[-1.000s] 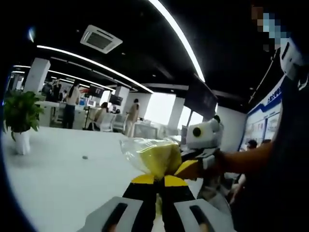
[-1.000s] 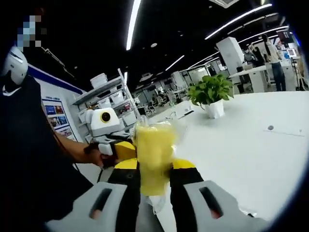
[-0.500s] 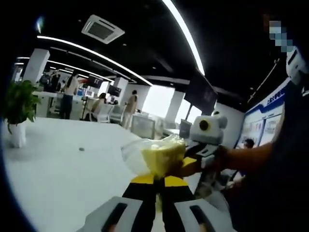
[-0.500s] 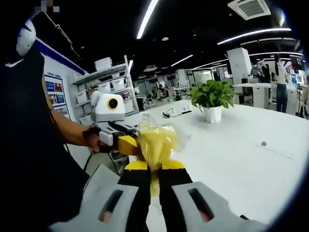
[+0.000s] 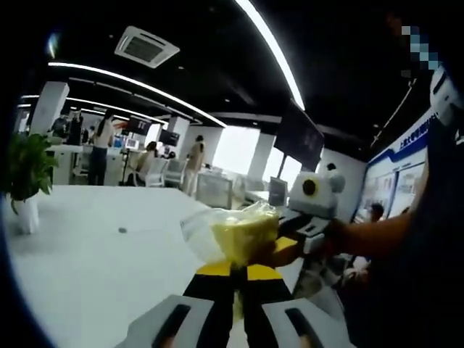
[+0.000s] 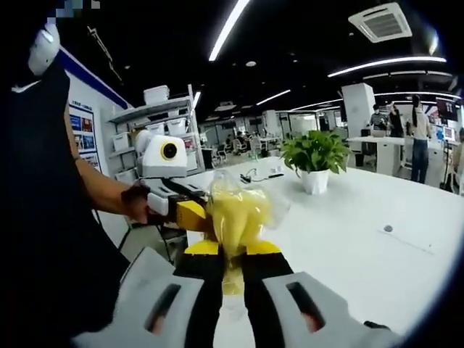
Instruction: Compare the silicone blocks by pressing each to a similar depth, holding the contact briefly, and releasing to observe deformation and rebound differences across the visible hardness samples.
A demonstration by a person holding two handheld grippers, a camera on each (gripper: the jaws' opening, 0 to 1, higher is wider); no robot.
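1. Holding a clear plastic bag with a yellow silicone block inside, lifted above the white table, between both grippers.
2. Left gripper: jaws closed on the bag's lower edge. Right gripper: jaws likewise pinched shut on the bag from the opposite side; it appears in the left gripper view touching the bag.
3. Handling judgement: block looks soft and light, likely to give under squeeze; film is thin, slippery and could tear. Best hold is on the block's body through the film, not loose plastic.
4. Bag contents: apparently one yellow piece; blur prevents counting further samples.
5. Potted plant stands well apart on the table.
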